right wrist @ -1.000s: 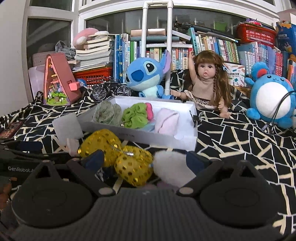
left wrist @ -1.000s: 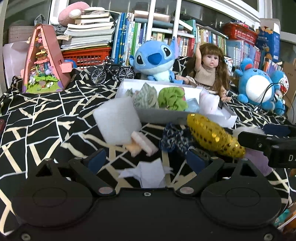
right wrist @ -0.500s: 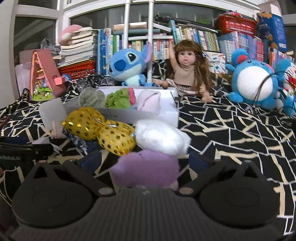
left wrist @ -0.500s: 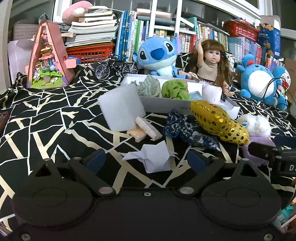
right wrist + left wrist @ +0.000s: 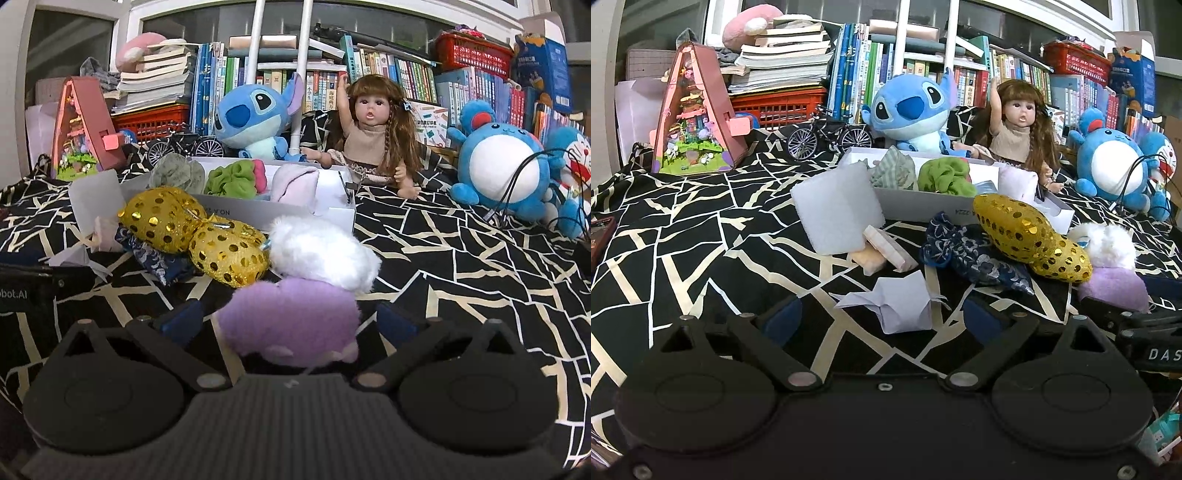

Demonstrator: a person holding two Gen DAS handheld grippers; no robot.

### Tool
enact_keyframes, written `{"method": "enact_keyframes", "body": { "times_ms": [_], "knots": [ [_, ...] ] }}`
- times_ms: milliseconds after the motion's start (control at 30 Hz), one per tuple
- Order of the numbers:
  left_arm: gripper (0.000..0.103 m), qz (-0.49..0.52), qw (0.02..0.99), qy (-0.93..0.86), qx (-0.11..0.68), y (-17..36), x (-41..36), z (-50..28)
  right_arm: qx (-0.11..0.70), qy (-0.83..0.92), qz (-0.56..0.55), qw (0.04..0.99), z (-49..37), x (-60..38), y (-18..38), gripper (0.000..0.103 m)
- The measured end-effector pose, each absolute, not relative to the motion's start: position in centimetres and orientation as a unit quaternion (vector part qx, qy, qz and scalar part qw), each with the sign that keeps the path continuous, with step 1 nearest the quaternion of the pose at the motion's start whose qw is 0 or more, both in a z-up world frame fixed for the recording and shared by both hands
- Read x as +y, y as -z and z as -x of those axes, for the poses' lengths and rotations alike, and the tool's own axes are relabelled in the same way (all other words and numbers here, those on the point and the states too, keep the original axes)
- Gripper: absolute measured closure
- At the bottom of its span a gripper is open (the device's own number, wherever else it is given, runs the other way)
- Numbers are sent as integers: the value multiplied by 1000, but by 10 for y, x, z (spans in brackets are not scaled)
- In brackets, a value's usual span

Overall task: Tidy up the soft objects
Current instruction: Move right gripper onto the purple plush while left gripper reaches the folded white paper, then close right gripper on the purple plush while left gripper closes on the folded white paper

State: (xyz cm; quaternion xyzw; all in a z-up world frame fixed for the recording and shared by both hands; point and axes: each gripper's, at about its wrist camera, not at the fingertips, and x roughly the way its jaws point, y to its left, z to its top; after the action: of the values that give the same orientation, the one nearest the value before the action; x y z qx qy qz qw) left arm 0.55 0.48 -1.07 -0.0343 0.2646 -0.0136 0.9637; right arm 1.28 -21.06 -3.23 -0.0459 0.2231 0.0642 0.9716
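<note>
1. We have lowered both grippers: the left gripper point(image 5: 882, 317) now straddles the white paper scrap point(image 5: 892, 301), jaws spread.
2. Our right gripper point(image 5: 290, 319), jaws spread, brackets the purple plush point(image 5: 291, 317), ungripped; the white box point(image 5: 325, 214) waits beyond.

Legible on right gripper point(image 5: 1145, 332) body, seen from left wrist view: white letters "DAS", cut off at frame edge. On left gripper point(image 5: 22, 288) body, seen from right wrist view: "obot.AI", start cut off. On white box point(image 5: 236, 214) front wall: small print, partly legible, "ON". Book spines too small to read.
</note>
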Motion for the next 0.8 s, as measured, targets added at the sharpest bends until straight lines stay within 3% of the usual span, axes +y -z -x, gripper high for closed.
{"method": "enact_keyframes", "body": {
  "times_ms": [633, 800],
  "knots": [
    [29, 37, 963, 14, 267, 12, 4, -7, 216, -67, 57, 972, -11, -204, 36, 3],
    [44, 29, 962, 17, 270, 12, 2, -9, 214, -63, 52, 973, -11, -205, 36, 7]
  ]
}}
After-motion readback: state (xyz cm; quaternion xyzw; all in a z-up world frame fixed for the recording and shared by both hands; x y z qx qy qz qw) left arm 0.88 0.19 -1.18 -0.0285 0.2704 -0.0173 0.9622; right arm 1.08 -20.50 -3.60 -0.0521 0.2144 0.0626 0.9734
